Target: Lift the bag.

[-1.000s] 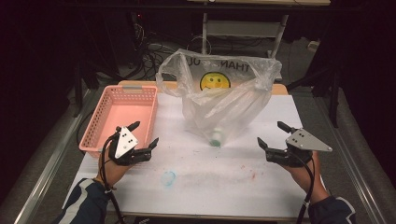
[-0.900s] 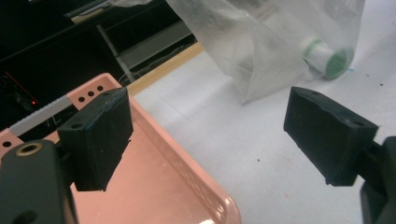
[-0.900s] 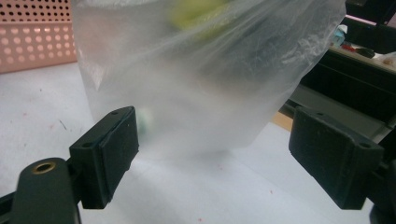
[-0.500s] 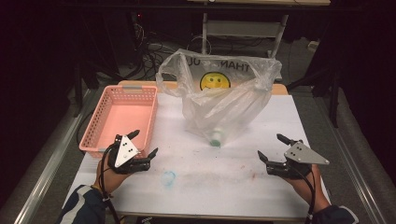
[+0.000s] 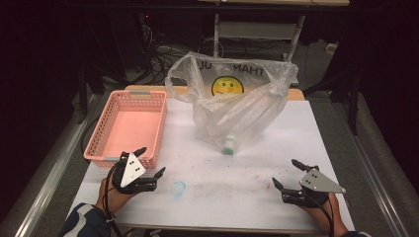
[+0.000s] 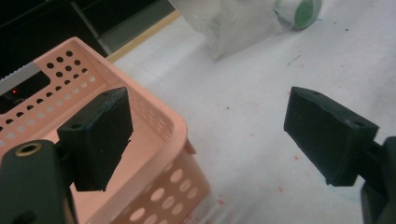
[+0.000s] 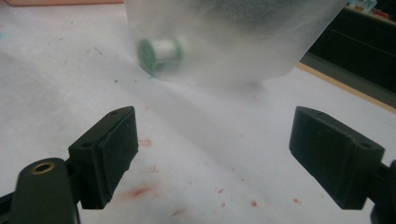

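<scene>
Both grippers have drawn back toward the table's near edge since a second ago: the left gripper (image 5: pixel 150 162) beside the pink basket (image 5: pixel 129 126), the right gripper (image 5: pixel 286 174) well short of the clear bag (image 5: pixel 232 106), both spread wide, holding nothing

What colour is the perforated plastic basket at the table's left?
The perforated plastic basket is salmon pink, clearest in the high view.

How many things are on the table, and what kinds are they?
Pink baskets: 1
Clear plastic bags: 1
Green-capped bottles inside the bag: 1
Tools: 2, the left tool and the right tool, both open
Total: 5
</scene>
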`<state>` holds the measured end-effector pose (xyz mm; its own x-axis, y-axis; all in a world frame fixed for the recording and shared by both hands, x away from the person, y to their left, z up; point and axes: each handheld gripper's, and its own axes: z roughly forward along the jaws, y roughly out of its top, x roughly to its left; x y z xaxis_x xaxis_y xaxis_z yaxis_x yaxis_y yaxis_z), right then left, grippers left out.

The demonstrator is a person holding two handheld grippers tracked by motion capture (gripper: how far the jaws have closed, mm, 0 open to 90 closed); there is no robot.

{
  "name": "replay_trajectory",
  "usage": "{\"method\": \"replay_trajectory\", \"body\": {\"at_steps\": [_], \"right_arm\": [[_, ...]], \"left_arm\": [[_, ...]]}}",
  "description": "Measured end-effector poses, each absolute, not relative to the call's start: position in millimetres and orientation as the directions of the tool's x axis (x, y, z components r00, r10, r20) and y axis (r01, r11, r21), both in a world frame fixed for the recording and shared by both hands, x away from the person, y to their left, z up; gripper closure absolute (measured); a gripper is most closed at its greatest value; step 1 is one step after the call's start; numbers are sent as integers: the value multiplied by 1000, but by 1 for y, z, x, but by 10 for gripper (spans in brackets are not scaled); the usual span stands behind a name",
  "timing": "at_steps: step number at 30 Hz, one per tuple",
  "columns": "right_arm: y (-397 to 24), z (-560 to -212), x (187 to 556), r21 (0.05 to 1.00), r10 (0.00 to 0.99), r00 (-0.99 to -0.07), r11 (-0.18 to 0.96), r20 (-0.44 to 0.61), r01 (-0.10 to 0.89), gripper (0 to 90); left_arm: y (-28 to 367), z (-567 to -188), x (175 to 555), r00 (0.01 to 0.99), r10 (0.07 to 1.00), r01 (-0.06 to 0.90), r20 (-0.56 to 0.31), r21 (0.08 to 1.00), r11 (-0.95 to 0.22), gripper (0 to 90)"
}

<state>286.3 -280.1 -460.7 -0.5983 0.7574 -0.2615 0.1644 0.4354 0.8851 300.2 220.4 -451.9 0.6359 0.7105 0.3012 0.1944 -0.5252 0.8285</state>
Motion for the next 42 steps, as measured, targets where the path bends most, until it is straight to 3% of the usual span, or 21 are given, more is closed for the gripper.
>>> {"method": "replay_trajectory", "body": {"at_steps": [42], "right_arm": [[-274, -463, 273, 874, 727, -619, 468, -297, 131, 163]], "left_arm": [[220, -455, 291, 661, 685, 193, 306, 813, -549, 152]]}}
